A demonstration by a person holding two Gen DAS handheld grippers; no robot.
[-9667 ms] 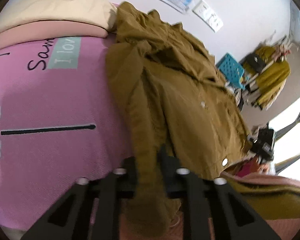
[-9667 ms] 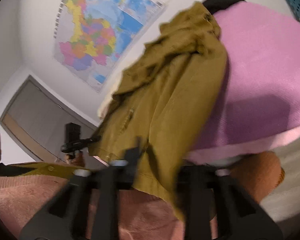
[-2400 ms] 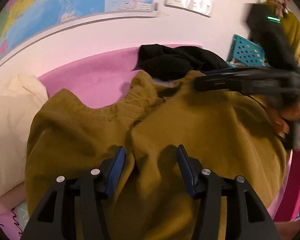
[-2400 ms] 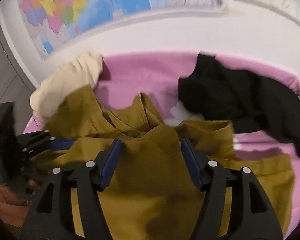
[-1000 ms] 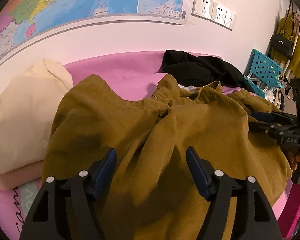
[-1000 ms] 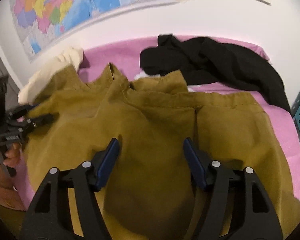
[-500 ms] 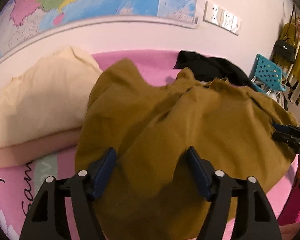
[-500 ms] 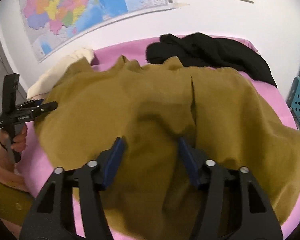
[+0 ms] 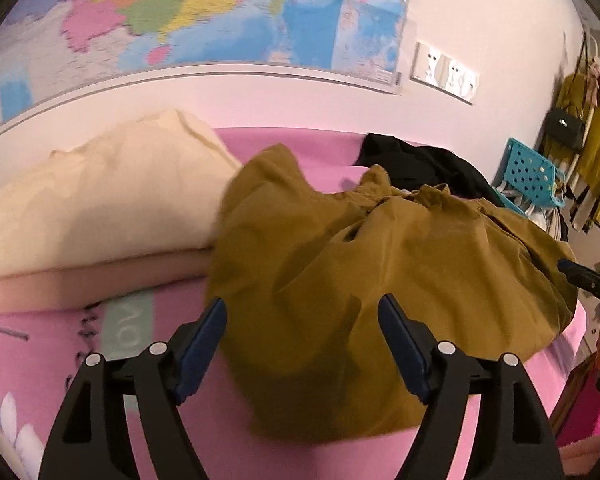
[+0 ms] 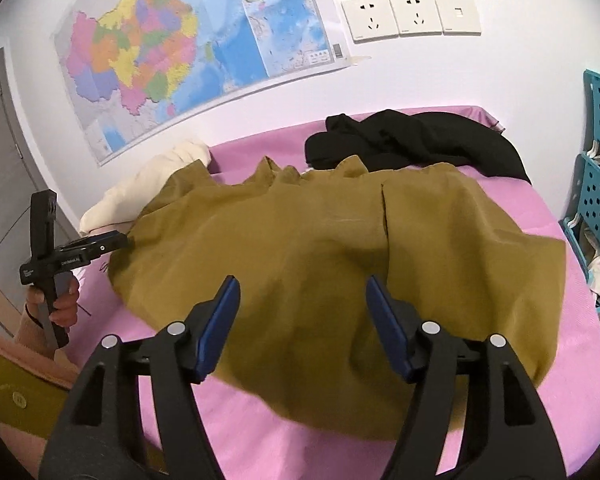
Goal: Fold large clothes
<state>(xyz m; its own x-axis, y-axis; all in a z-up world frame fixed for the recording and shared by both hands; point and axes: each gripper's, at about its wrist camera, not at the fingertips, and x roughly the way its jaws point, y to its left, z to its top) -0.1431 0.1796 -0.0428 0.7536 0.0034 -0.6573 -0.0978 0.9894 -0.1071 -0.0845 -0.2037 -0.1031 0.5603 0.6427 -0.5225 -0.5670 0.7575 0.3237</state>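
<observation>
Olive jacket (image 10: 340,264): formerly hanging pinched in both grippers, now lying spread on pink bed cover (image 10: 540,208); left gripper (image 9: 300,340) and right gripper (image 10: 302,316): jaws now standing apart, pulling back from the cloth

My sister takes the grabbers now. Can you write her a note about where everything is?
Left tool: open, holding nothing, above the near edge of the mustard jacket.
Right tool: open, holding nothing, above the same jacket's near hem.
Jacket lies spread and rumpled on the pink bed cover; black garment bunched behind it, cream pillow on the left.
Done: jacket laid out.
Left: smooth it, fold it. The black garment looks unfolded too.
</observation>
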